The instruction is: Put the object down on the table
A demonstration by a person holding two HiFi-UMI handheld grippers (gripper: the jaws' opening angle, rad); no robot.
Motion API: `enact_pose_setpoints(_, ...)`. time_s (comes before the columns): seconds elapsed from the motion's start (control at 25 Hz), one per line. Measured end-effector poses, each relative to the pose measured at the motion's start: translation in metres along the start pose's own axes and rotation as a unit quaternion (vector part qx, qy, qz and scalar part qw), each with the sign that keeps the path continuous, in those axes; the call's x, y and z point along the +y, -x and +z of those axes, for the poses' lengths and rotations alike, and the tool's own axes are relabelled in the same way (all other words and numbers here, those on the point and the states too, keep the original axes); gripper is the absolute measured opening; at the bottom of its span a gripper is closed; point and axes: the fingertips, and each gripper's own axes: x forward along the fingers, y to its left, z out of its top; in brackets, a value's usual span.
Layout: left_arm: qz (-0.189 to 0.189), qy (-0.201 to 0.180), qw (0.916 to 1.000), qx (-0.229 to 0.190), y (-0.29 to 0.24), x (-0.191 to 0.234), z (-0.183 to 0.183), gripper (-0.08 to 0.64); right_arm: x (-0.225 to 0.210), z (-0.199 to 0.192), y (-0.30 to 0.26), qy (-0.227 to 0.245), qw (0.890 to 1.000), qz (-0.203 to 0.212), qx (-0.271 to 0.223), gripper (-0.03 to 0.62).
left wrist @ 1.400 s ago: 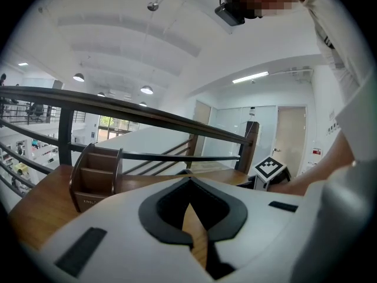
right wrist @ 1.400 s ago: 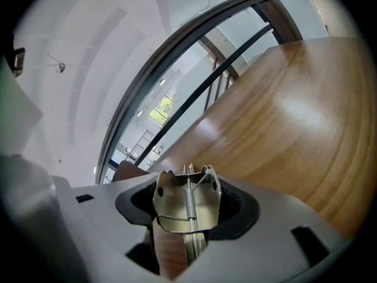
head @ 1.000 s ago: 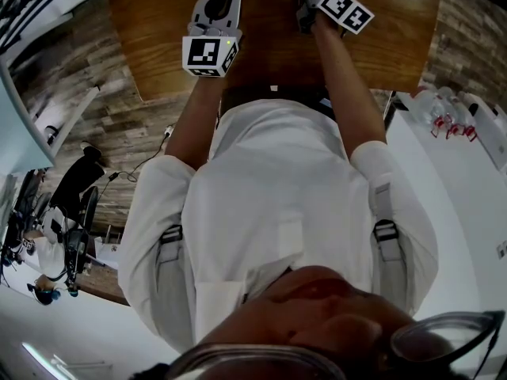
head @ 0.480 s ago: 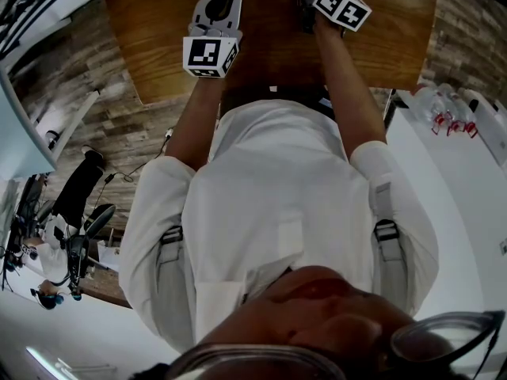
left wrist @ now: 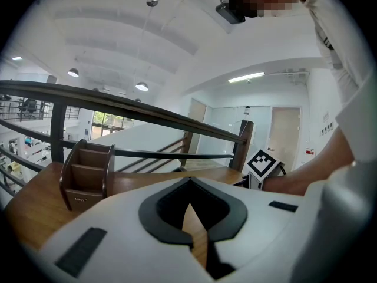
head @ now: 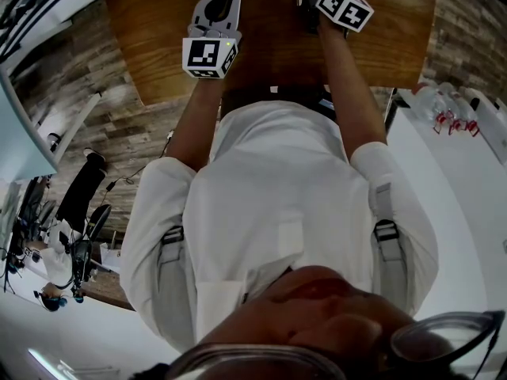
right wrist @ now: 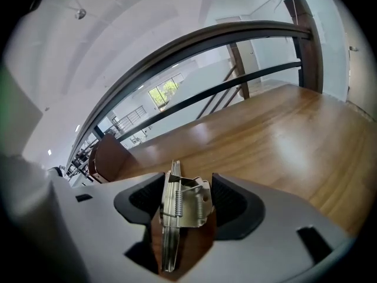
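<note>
Right hand-held gripper [right wrist: 187,186]: jaws just been opening, spread wide; metal spring clip [right wrist: 182,208] upright between them, apparently resting on the bench [right wrist: 265,140]. Left hand-held gripper [left wrist: 188,184] pressed together, empty. Clip judged light, stiff, slick; best pinched across its flat sides.

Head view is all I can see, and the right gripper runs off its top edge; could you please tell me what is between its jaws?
Observer: A metal spring clip stands between the right gripper's jaws, which have just been opening; whether the pads press it, I cannot tell.
Operator: Thank you. Is anything else on the table ahead?
Observer: Yes, a brown wooden desk organiser stands on it, at the left of both gripper views.
Operator: And what lies beyond the table?
Observer: A dark railing runs along its far side.
</note>
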Motion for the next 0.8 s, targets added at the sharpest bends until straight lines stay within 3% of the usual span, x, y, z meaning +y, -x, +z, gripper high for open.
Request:
enact_pose_setpoints(0.6, -0.019, -0.004, 0.9998, 0.000, 0.007, -0.015, 0.000, 0.014, -0.012, 0.003, 0.026, 0.000, 1.000, -0.011, -0.029, 0.250)
enact_pose_setpoints(0.8, -0.025, -0.002, 0.9996, -0.011, 0.014, -0.008, 0.012, 0.014, 0.006, 0.018, 0.037, 0.028, 0.998, -0.012, -0.058, 0.250)
